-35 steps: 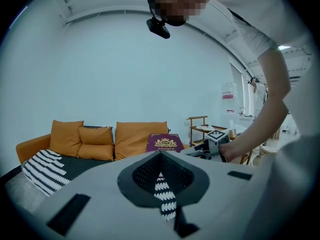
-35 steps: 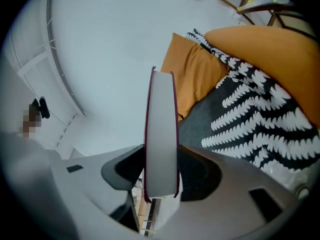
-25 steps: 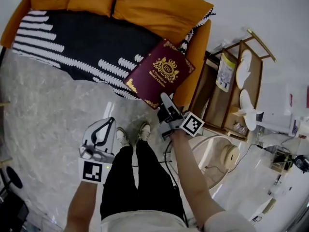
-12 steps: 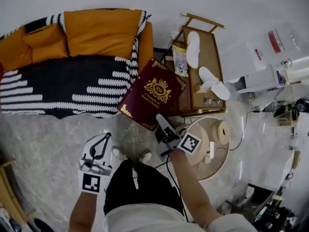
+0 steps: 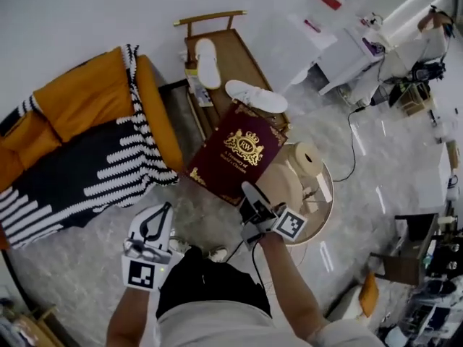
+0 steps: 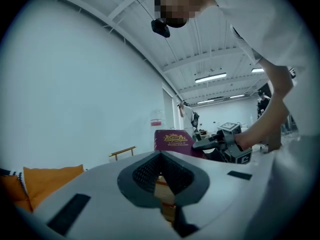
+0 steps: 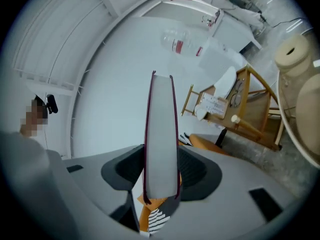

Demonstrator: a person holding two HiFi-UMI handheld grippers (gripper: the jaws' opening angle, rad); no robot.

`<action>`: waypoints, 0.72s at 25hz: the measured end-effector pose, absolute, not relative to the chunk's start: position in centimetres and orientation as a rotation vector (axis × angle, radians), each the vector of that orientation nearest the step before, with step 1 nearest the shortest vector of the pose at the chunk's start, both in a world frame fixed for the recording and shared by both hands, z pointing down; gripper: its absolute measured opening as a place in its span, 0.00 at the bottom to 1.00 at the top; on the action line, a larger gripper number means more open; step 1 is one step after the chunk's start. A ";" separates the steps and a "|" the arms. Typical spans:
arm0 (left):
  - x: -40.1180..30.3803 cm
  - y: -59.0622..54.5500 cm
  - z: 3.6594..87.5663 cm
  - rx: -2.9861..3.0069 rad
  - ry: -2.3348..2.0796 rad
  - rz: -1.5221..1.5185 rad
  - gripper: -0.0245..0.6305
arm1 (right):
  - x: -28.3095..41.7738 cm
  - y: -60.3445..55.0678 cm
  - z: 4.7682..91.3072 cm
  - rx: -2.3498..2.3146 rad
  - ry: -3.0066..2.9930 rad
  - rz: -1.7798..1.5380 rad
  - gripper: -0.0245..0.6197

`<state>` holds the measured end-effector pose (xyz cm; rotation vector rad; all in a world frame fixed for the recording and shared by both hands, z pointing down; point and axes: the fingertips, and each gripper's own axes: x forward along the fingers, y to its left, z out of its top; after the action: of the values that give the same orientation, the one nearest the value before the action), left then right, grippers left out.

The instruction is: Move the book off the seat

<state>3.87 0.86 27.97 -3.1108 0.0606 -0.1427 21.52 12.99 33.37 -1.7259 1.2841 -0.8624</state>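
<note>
A maroon book [image 5: 239,154] with a gold crest hangs in the air, clear of the orange sofa [image 5: 94,103] and its black-and-white striped throw [image 5: 79,179]. It is over the gap between the wooden cart [image 5: 242,67] and a round white stand [image 5: 307,186]. My right gripper [image 5: 251,196] is shut on the book's near corner. In the right gripper view the book [image 7: 161,129] stands edge-on between the jaws of the right gripper [image 7: 161,176]. My left gripper [image 5: 166,208] is shut and holds nothing, low at the left. The left gripper view shows the left gripper [image 6: 161,158], the book [image 6: 172,140] and the right gripper [image 6: 206,145].
The wooden cart carries white slippers [image 5: 255,96] and a packet [image 5: 194,85]. The round white stand holds a cream roll [image 5: 307,157]. A cable [image 5: 352,132] runs across the marble floor. Desks and equipment [image 5: 405,56] crowd the far right. The person's legs [image 5: 210,288] are below.
The book, held by my right gripper, has swung from the sofa's edge rightward to over the cart and round stand. The sofa has slid to the left. My left gripper stayed shut.
</note>
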 end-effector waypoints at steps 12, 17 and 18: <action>9.5 15.9 24.0 -3.040 -0.284 -0.145 0.06 | 23.0 32.2 31.8 -1.794 1.063 -0.712 0.38; 11.1 20.1 23.3 -3.005 -0.389 -0.140 0.06 | 22.7 37.3 32.8 -1.796 0.986 -0.679 0.38; 11.2 22.2 22.7 -2.989 -0.413 -0.139 0.06 | 22.3 39.6 32.6 -1.793 0.965 -0.669 0.38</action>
<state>11.19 22.19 22.68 -2.9891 -0.4130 -0.1394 22.33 39.57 32.63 -1.7934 0.9655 -0.6685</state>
